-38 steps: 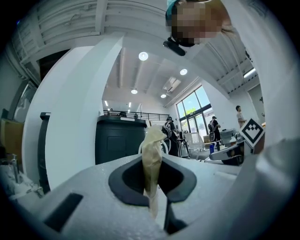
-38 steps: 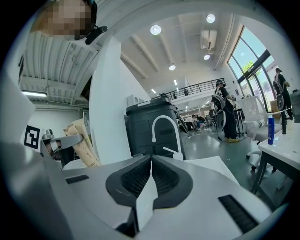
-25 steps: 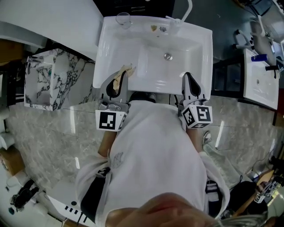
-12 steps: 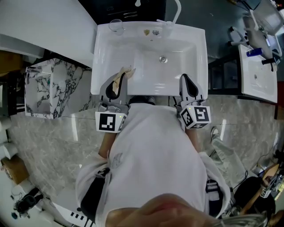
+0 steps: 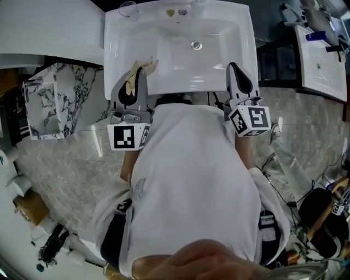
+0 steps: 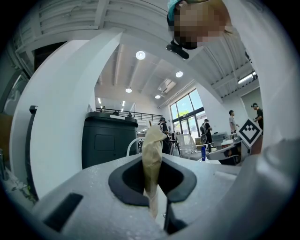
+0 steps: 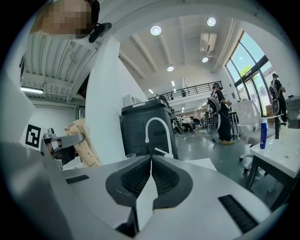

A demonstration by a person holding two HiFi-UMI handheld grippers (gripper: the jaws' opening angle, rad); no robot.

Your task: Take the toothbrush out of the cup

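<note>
Starting closest in the head view, the person's white shirt (image 5: 191, 180) fills the middle and hides both hands. Sticking out on either side of it are the marker cubes, the left cube (image 5: 127, 136) at 9 o'clock of the torso and the right cube (image 5: 250, 120) at 3 o'clock. They only carry black-and-white square patterns, no words. Both grippers point roughly level toward 12 o'clock, side by side, with their tips over the front rim of the white sink (image 5: 219, 33).

The left tongs (image 5: 134, 79) are clamped on the toothbrush (image 5: 145, 66), which is in a tan paper wrapper. It's pinched low down, and the rest pokes past the tips toward 1 o'clock over the front-left part of the sink. In the left gripper view it stands pretty much upright between the pads.

The right tongs (image 5: 234, 71) are clenched with nothing in them, and the right gripper view shows the pads meeting in a thin line. That same view catches the wrapper over at 9 o'clock with some dark print on it, too small for me to read.

Farther out, the drain (image 5: 196, 45) sits mid-basin. The cup (image 5: 128, 8), clear glass, is at the sink's back-left corner around 11 o'clock, well apart from the toothbrush. A white gooseneck faucet (image 7: 157, 129) shows at 12 o'clock in the right gripper view.
</note>
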